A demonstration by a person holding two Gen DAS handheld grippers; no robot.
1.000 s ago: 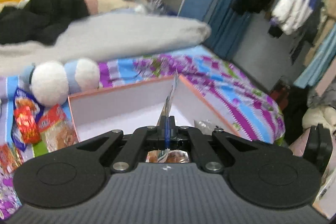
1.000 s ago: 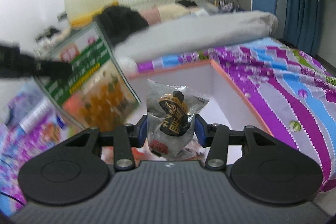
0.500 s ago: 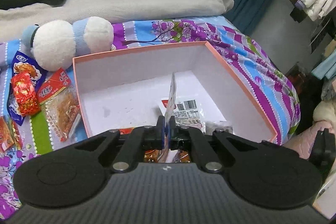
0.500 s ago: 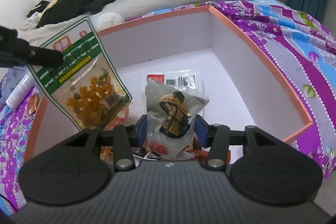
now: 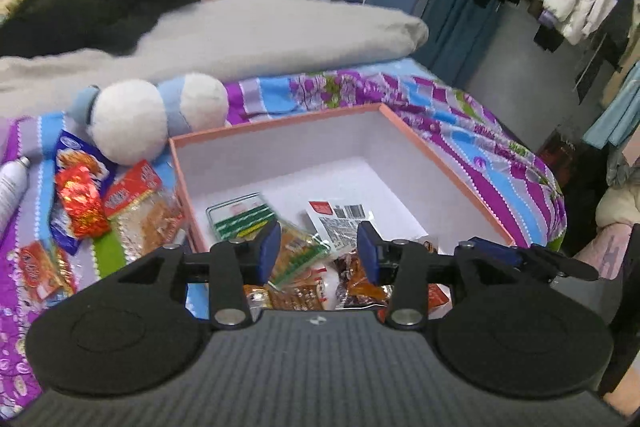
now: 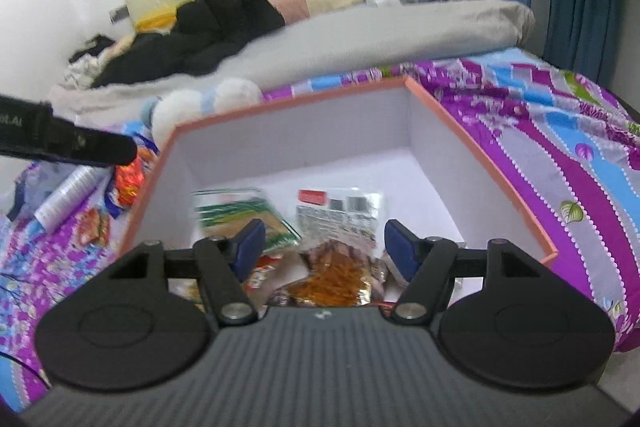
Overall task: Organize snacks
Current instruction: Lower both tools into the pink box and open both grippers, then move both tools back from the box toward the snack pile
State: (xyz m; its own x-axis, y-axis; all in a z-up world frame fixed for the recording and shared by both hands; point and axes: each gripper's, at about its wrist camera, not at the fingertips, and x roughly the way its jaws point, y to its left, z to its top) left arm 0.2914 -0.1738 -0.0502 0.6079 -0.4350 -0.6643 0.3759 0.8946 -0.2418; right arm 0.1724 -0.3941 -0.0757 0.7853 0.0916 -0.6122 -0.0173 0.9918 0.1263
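Both my tools have just been opening — left tool (image 5: pixel 316 247) and right tool (image 6: pixel 322 247) stand wide, empty. Several snacks (image 5: pixel 340 223) lie in the box (image 5: pixel 448 167); loose packets (image 5: pixel 80 203) remain by the bed's left edge.

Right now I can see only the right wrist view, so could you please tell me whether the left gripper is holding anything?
Observer: No. The left gripper is open; its jaws have just been opening and nothing is pressed between its pads. The green-striped clear packet lies below, inside the pink-rimmed white cardboard box.
Operator: Thank you. Is anything lying just outside the box's left wall, which blocks my view there?
Observer: Yes. A clear packet with a red label and orange-brown pieces inside lies on the bed against that wall, beside a crinkled red foil packet.
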